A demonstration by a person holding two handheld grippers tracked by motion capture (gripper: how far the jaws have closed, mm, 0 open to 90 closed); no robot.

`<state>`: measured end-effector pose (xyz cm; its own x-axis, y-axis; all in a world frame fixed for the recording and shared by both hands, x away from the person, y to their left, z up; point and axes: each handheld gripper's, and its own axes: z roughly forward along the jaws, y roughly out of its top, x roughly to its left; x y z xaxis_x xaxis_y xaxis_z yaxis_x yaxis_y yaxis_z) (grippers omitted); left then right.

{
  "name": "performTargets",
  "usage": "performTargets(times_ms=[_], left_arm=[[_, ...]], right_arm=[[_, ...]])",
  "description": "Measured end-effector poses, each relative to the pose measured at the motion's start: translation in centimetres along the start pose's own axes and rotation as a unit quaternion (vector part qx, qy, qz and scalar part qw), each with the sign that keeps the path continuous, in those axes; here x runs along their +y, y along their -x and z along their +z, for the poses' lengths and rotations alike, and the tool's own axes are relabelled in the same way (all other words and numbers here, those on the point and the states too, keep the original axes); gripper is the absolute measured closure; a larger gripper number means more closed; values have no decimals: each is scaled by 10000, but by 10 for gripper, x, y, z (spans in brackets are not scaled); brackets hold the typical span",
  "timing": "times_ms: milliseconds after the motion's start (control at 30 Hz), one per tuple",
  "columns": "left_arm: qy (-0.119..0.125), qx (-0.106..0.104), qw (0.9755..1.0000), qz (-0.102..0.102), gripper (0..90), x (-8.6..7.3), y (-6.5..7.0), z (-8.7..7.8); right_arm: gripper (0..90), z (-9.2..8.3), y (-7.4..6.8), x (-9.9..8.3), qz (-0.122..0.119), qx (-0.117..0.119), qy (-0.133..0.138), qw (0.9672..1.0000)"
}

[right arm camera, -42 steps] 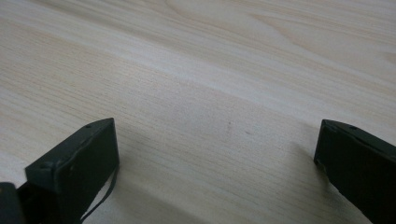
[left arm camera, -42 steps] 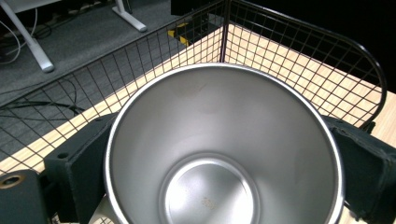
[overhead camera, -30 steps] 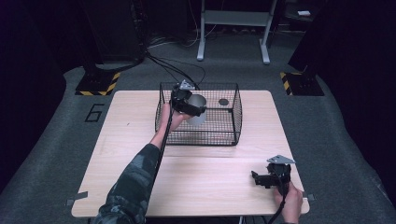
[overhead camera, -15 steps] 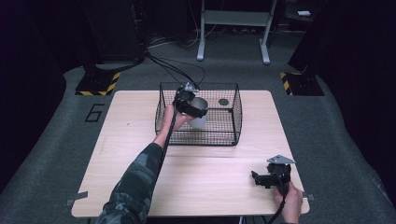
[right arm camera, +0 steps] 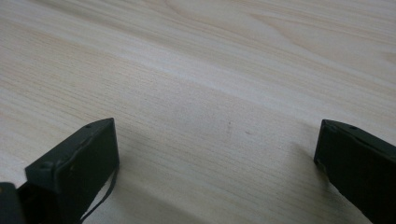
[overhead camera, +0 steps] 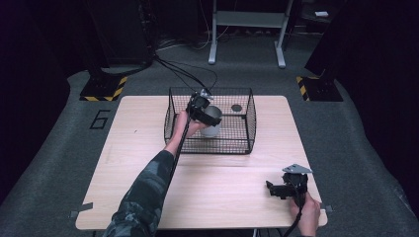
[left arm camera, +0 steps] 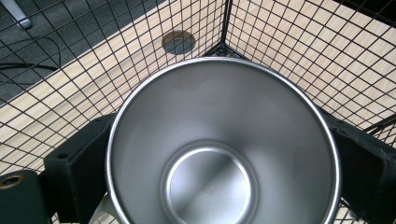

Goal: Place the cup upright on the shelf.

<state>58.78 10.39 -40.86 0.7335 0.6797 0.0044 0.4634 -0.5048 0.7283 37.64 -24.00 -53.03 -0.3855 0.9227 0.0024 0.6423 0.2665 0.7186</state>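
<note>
Wooden table [overhead camera: 148, 148] bears wire basket [overhead camera: 247, 133]; left tongs [overhead camera: 205, 114] grip shiny steel cup [left arm camera: 224, 154].

Carried slightly rightward and deeper inside the wire basket [overhead camera: 249, 118] since a second ago: steel cup [overhead camera: 211, 120], clamped between the jaws of the left hand-held gripper [overhead camera: 200, 109]; shifted with it, away from the basket's left wall toward its middle, the left forearm [overhead camera: 170, 148].

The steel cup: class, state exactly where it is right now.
In the high view the steel cup sits inside the wire basket, toward its left side, clamped between the jaws of the left tongs; the left gripper view looks down into its empty bowl.
</note>
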Motion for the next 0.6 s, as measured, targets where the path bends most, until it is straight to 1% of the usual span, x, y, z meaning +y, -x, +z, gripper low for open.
performTargets(times_ms=[33,200,400,600], left_arm=[[-16,-27,10000,10,61,1,1,1],[-84,-29,10000,34,61,1,2,3],[-150,-24,9999,-33,61,1,2,9],[-229,-20,9997,-25,61,1,3,12]], right_arm=[[0,0,0,0,-3,0,0,10000],[0,0,0,0,-2,0,-1,10000],[0,0,0,0,20,0,5,10000],[0,0,0,0,18,-1,7,10000]])
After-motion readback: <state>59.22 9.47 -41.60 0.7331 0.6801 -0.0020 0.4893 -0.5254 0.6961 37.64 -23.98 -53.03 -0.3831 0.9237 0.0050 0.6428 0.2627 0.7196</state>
